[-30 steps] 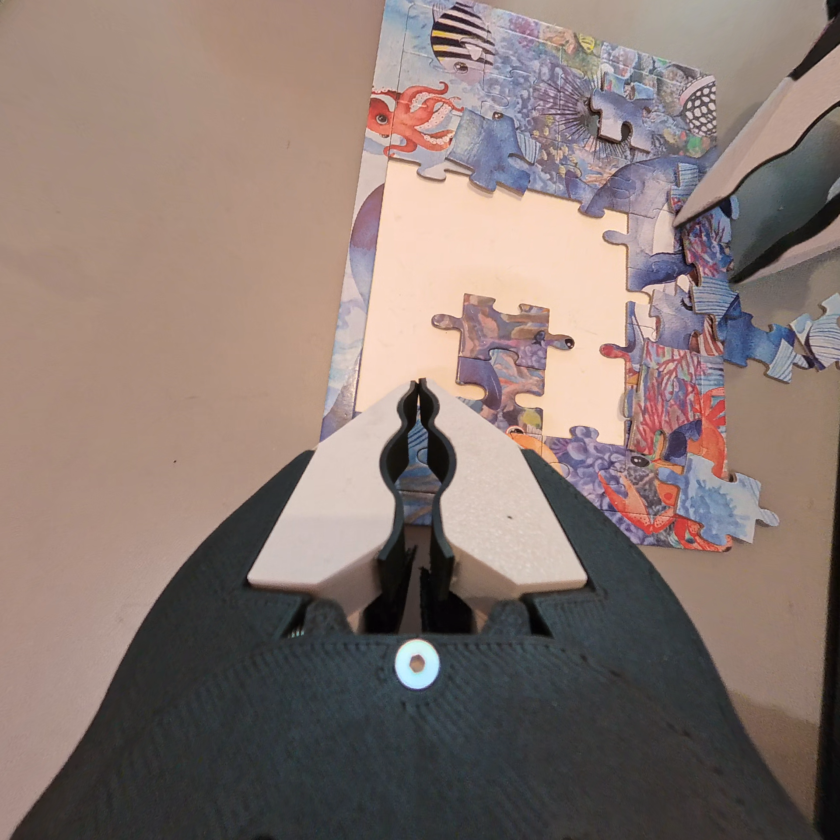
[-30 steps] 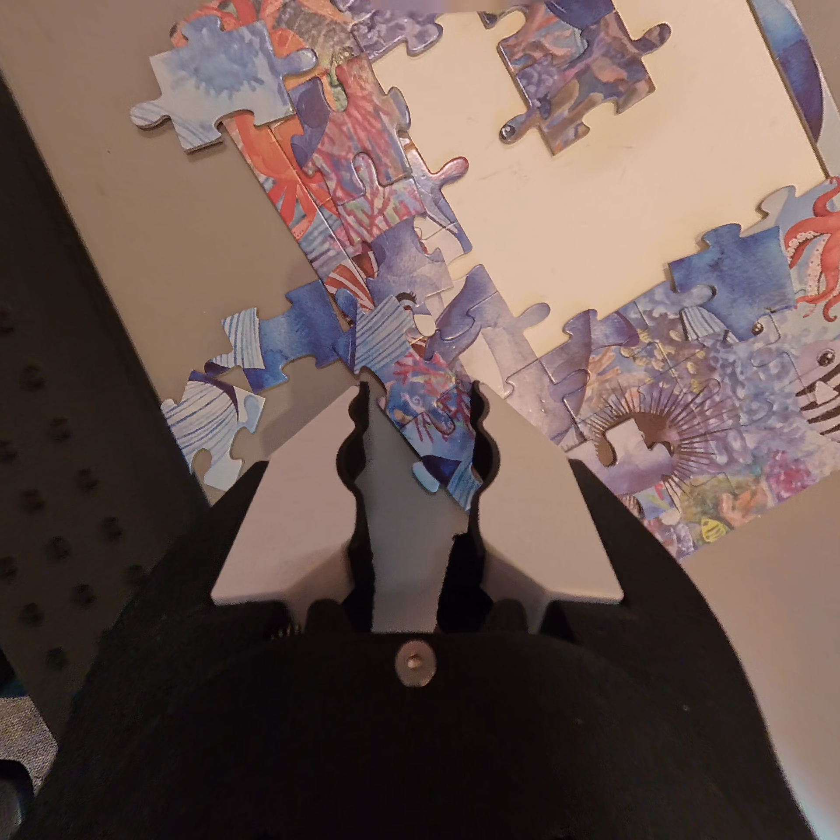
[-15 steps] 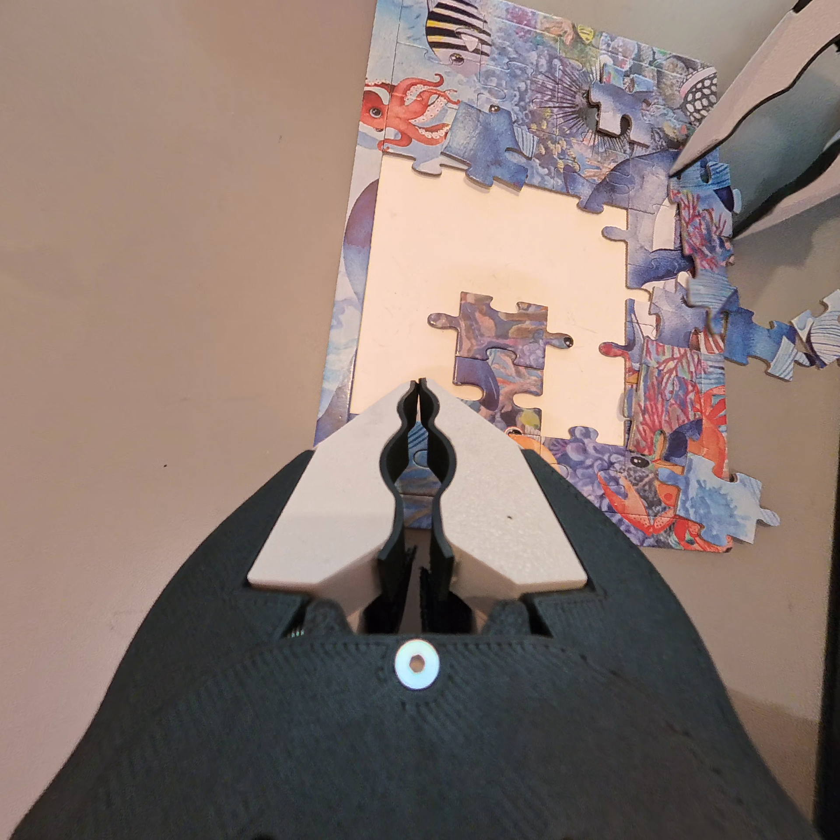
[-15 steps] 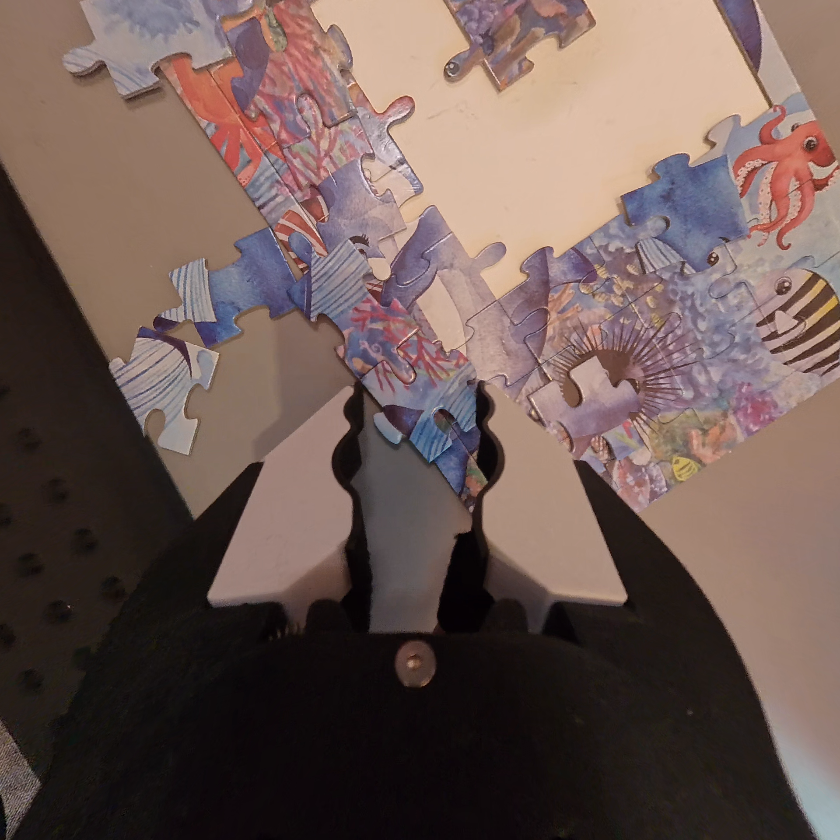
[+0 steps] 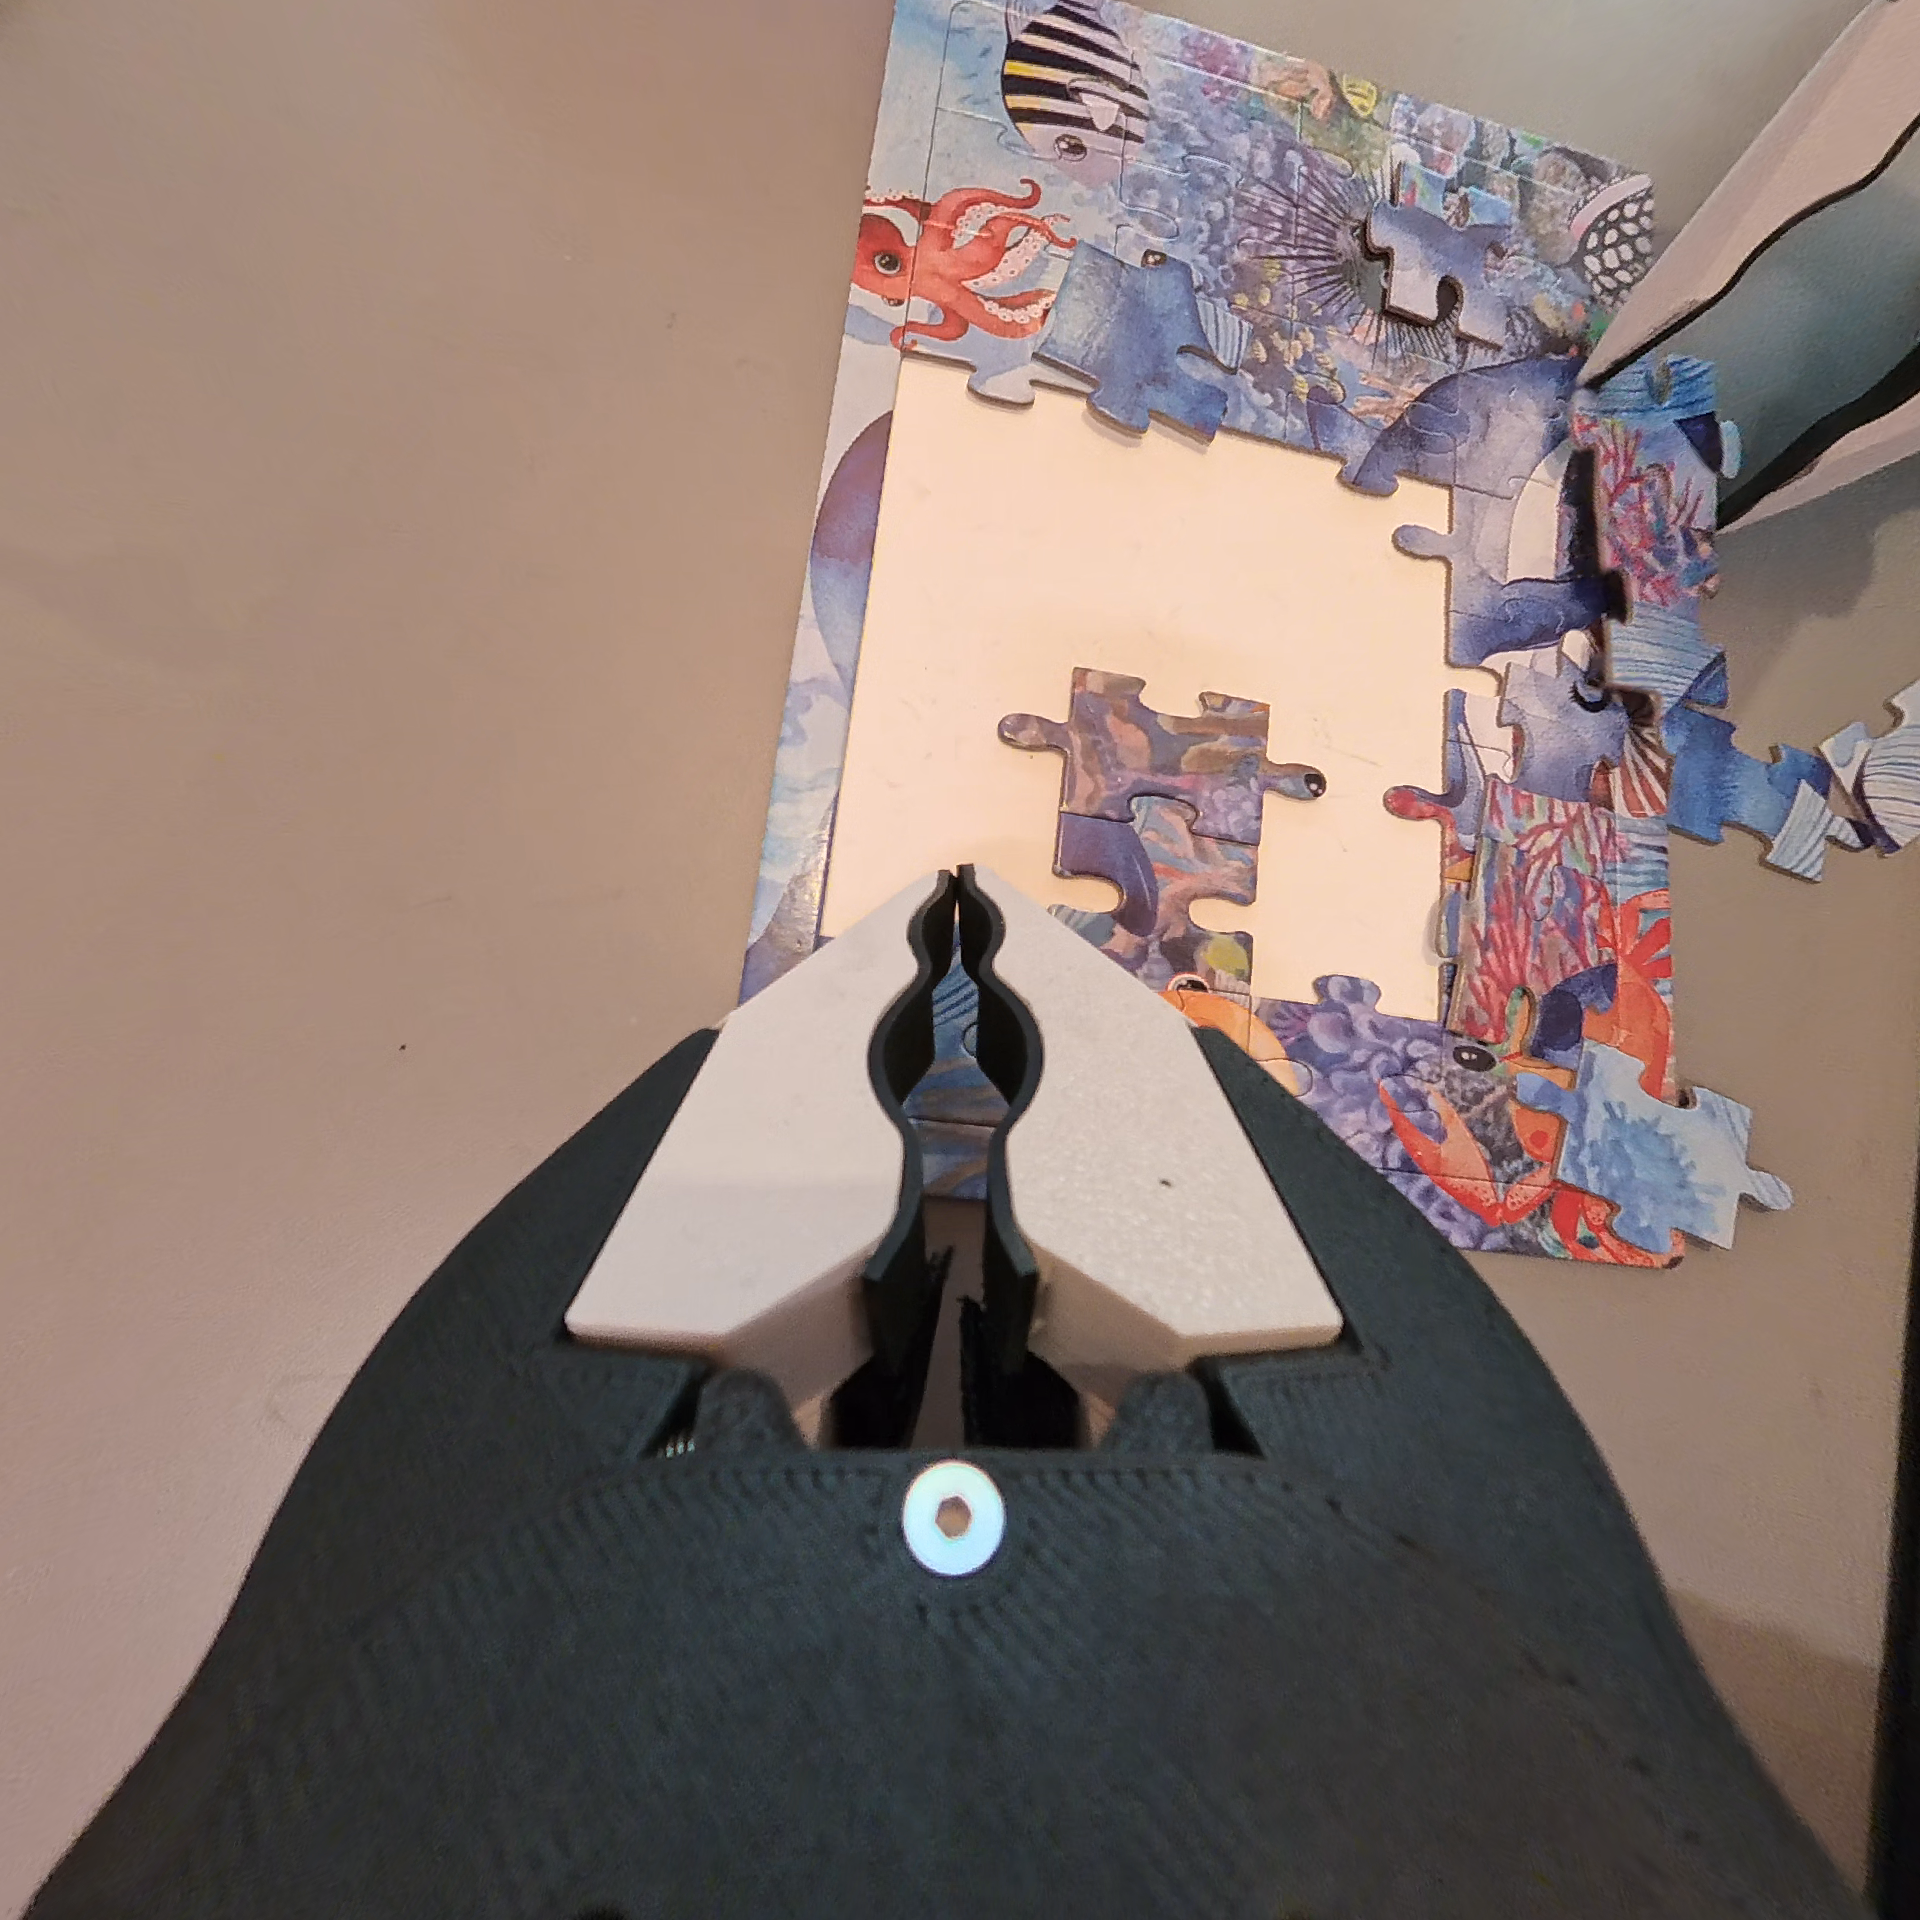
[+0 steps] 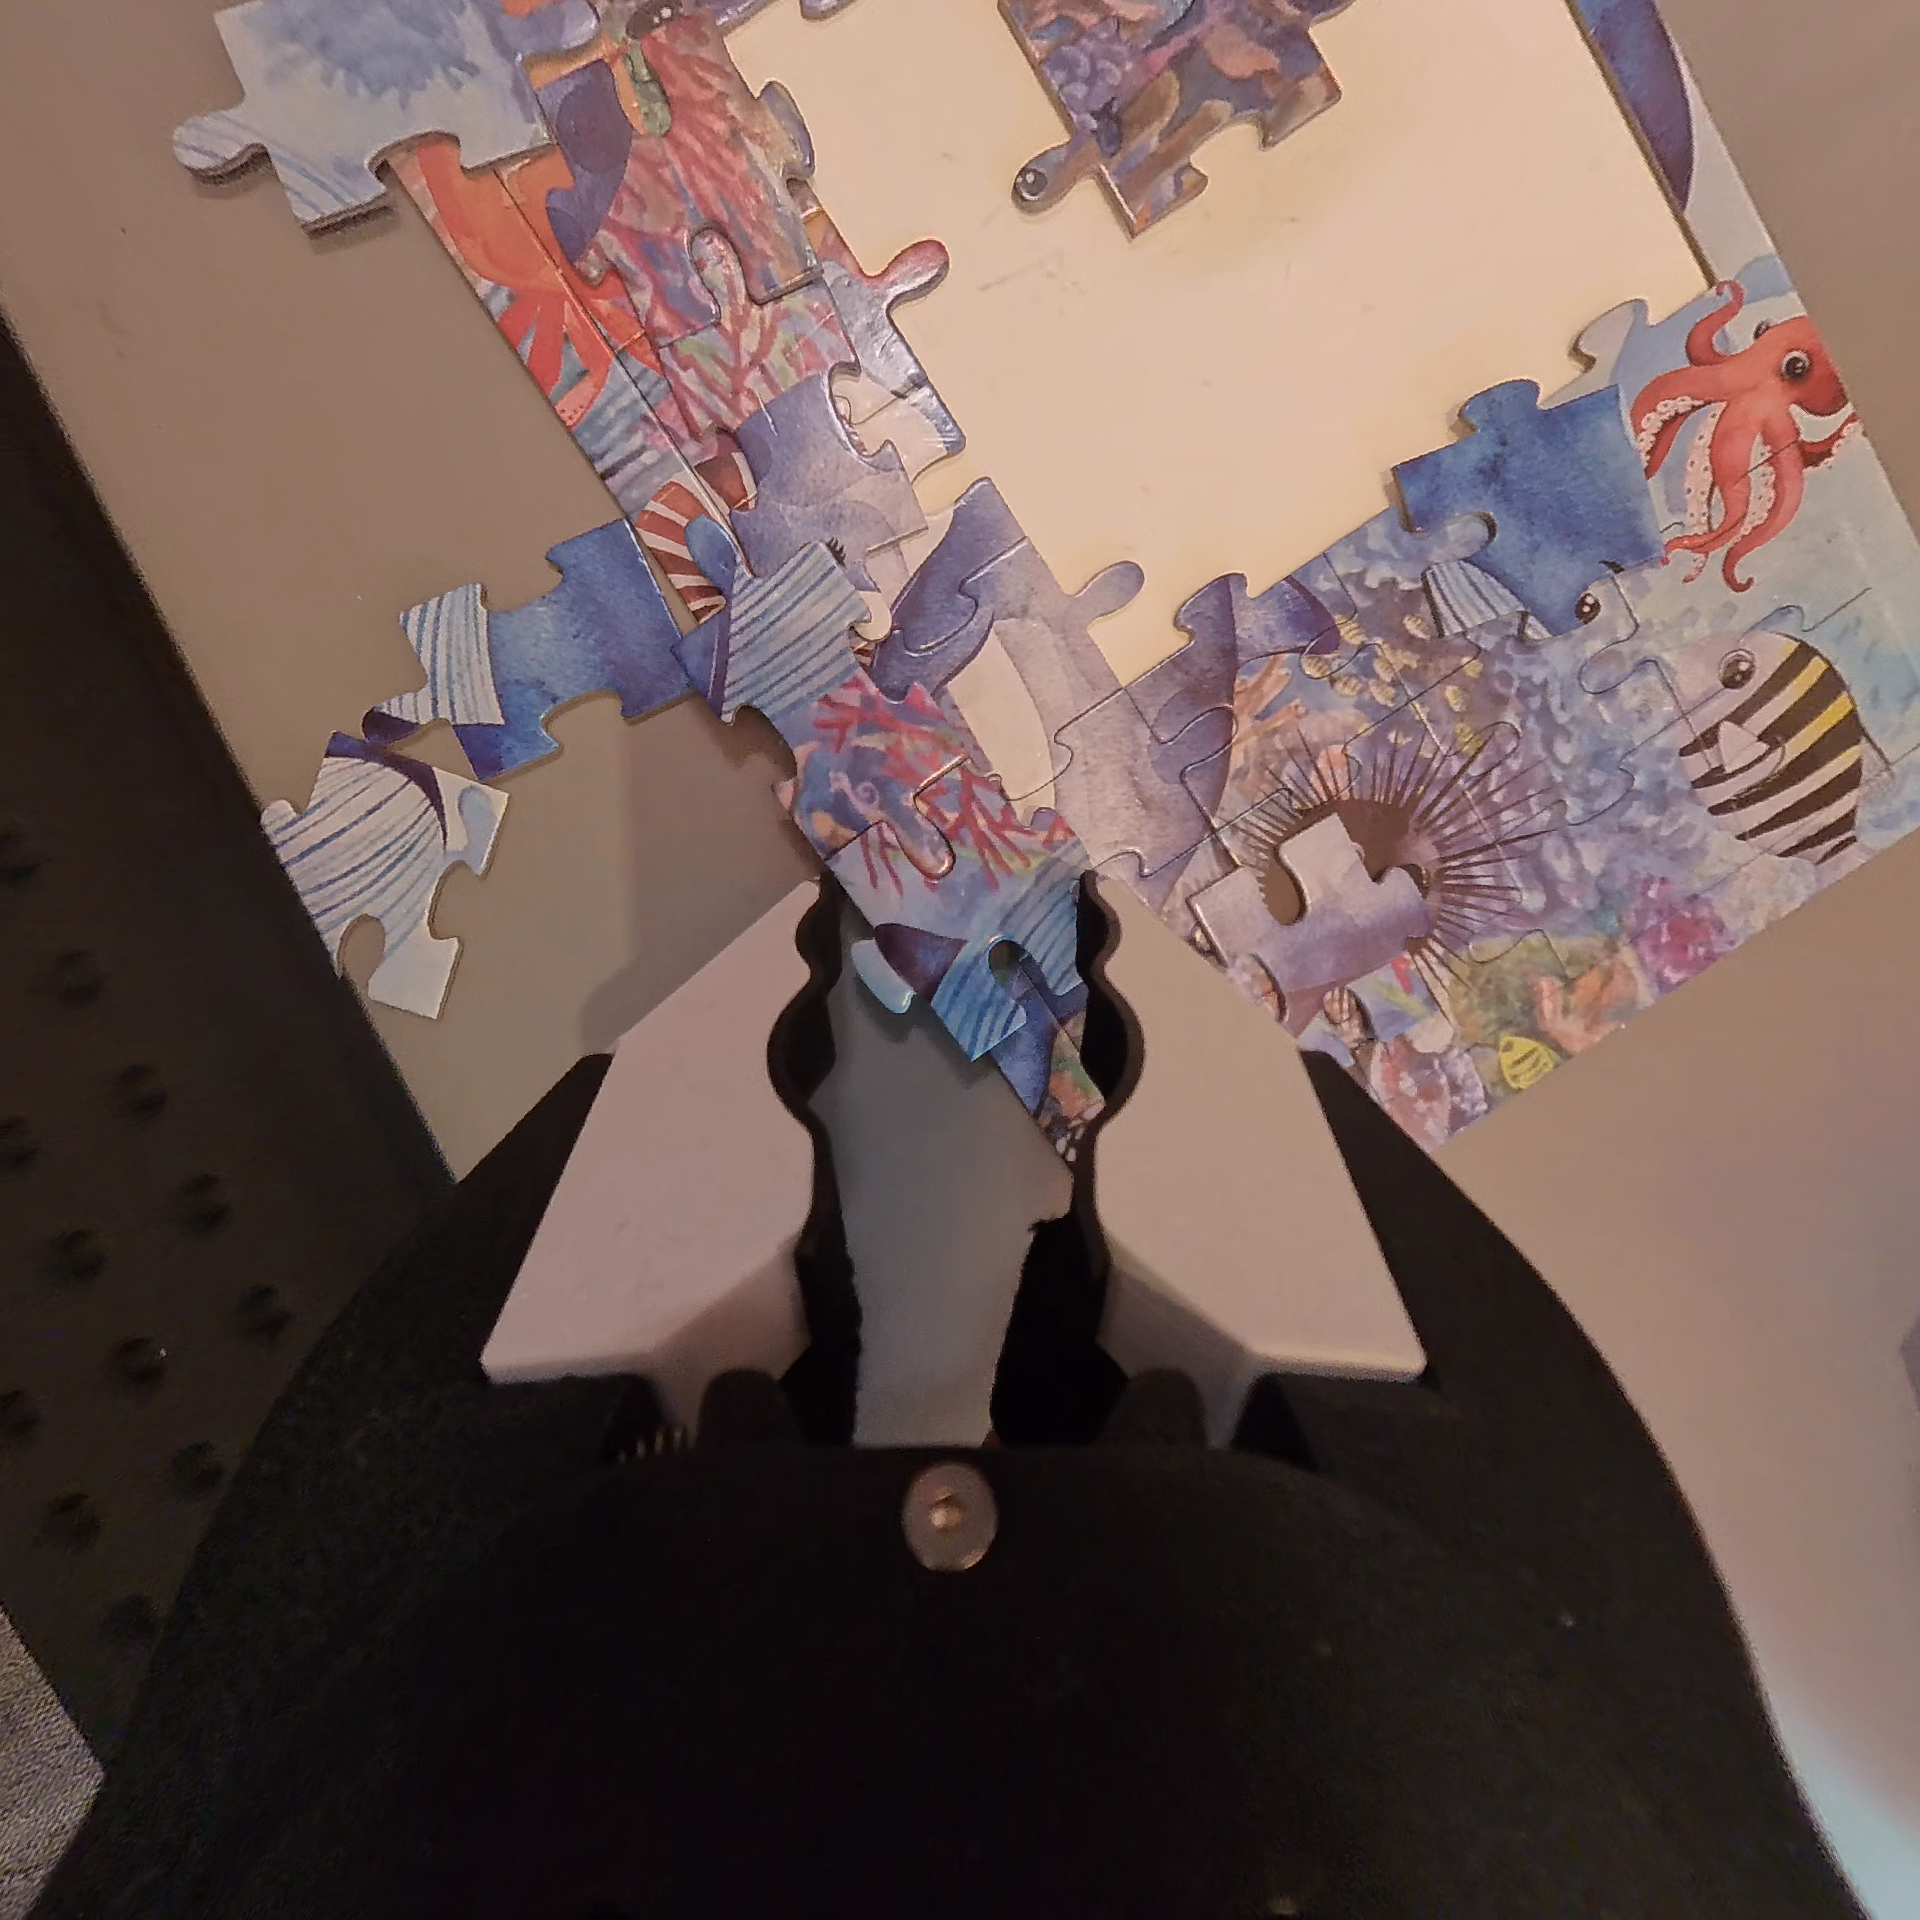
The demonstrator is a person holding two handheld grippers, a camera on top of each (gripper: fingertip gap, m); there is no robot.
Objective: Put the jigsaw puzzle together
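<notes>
The sea-life puzzle lies in its tray (image 5: 1143, 561), with a cream bare middle (image 6: 1195, 364). A joined pair of pieces (image 5: 1164, 790) sits loose in that gap. My left gripper (image 5: 956, 878) is shut and empty over the tray's near left corner. My right gripper (image 6: 956, 899) is open at the tray's far right edge and also shows in the left wrist view (image 5: 1652, 447). A strip of joined coral pieces (image 6: 914, 821) lies between its fingers, overlapping the puzzle's edge. A loose lilac piece (image 6: 1320, 925) rests on top of the sea urchin picture.
Loose pieces lie off the tray on the tan table: a white striped one (image 6: 384, 883), a blue one (image 6: 561, 665) and a pale blue one (image 6: 364, 114) overhanging a corner. A dark perforated surface (image 6: 104, 935) borders the table on that side. Tip to tip, the grippers are about 20 cm apart.
My right gripper has moved along the tray's right edge toward the far end, and the coral strip between its fingers has shifted with it. My left gripper has stayed shut and nearly still.
</notes>
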